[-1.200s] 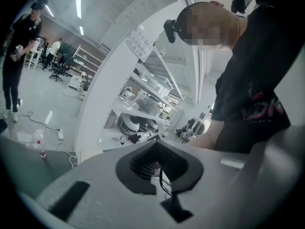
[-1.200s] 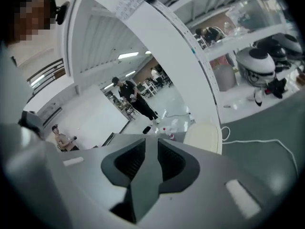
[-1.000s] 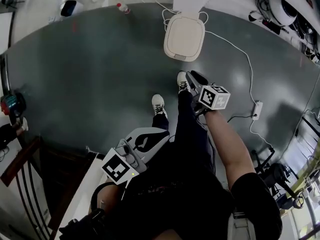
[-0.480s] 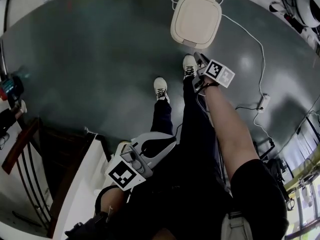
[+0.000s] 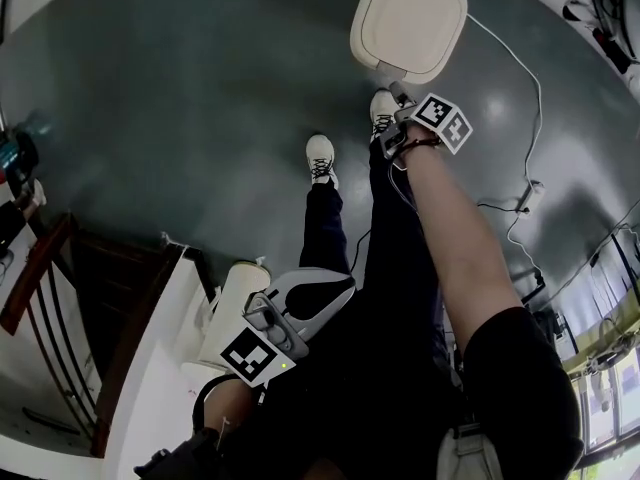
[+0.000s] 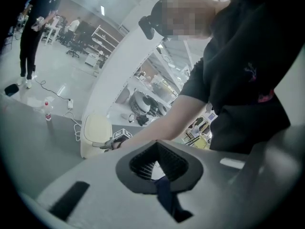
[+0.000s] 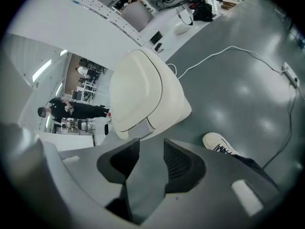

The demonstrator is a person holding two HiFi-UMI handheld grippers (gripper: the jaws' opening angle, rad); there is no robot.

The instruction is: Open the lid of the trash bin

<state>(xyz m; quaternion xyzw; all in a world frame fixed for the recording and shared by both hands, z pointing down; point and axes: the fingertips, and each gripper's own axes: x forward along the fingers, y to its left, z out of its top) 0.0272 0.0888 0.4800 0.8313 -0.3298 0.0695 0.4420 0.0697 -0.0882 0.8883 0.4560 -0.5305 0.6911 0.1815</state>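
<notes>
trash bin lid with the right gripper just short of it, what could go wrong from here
The right gripper, its jaws just opened and empty, is near the lid and its grey front tab; it may slip off the smooth rim. The bin may slide when pushed. The white cable beside it could snag a shoe.

We count one trash bin [image 7: 174,109] with one lid [image 7: 138,87]. We count two grippers, the left gripper [image 6: 155,142] and the right gripper [image 7: 150,142]. We count two white shoes, the left shoe [image 5: 320,156] and the right shoe [image 5: 382,108], one power strip [image 5: 530,196] and one white cable [image 7: 231,47].
</notes>
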